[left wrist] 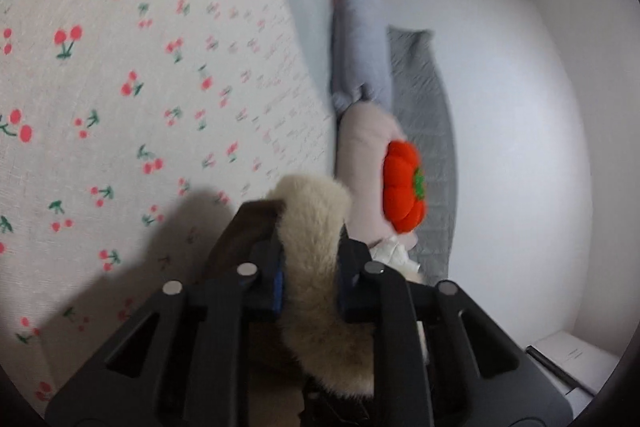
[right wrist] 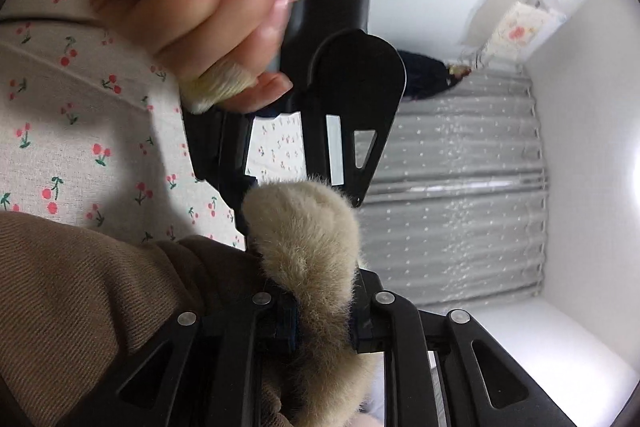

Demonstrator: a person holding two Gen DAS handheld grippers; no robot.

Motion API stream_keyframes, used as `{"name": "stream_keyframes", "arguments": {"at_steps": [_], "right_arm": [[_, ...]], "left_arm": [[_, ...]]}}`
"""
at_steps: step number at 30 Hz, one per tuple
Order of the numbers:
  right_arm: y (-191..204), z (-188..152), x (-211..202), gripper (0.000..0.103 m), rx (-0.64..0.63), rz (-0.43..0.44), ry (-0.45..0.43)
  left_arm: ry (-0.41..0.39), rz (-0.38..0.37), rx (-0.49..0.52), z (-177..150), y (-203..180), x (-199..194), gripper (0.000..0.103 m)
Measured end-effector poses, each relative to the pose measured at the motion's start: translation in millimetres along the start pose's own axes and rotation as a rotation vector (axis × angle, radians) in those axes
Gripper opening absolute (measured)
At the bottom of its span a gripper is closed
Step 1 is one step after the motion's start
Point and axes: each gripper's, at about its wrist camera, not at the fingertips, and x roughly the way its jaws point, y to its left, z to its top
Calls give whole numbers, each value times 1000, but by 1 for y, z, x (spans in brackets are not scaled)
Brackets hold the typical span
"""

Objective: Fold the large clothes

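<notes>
Fur trim (right wrist: 308,247) of the brown coat (right wrist: 80,287) is clamped in both the right tool (right wrist: 322,323) and left tool (left wrist: 308,267), stretched between them above the cherry-print bed (left wrist: 120,67)

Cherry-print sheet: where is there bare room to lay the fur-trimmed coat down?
The cherry-print sheet lies bare from the left gripper out to its edge. Past that edge it is crowded: grey pillow, pink cushion, orange pumpkin plush.

left tongs (left wrist: 310,267) clamped, right tongs (right wrist: 322,311) clamped (both tilted)
</notes>
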Motion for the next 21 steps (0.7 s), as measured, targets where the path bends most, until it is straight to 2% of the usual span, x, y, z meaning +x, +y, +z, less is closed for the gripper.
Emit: {"name": "stream_keyframes", "arguments": {"at_steps": [1, 2, 3, 5, 8, 10, 12, 17, 21], "right_arm": [[-9, 0, 1, 24, 30, 15, 9], [-22, -2, 1, 34, 94, 64, 16], [-33, -4, 2, 40, 155, 122, 26], [-58, -11, 6, 58, 308, 269, 50], [-81, -24, 18, 60, 505, 488, 89], [-90, -31, 26, 61, 612, 637, 117], [-93, -43, 34, 61, 697, 712, 141], [-115, -73, 51, 61, 993, 911, 133], [-126, -92, 61, 60, 1162, 1005, 120]], "left_arm": [[-39, -38, -10, -5, 4, -5, 18], [-78, -71, -26, -8, 11, -10, 18], [-108, -72, -45, -11, 22, -16, 17], [-140, -35, -98, -14, 46, -27, 17], [-152, 79, -62, -24, 54, -36, 15], [-144, 187, 61, -37, 40, -35, 15], [-127, 268, 132, -47, 32, -30, 16], [-187, 310, 150, -47, 17, -48, 22], [-282, 379, 196, -37, -6, -68, 23]]}}
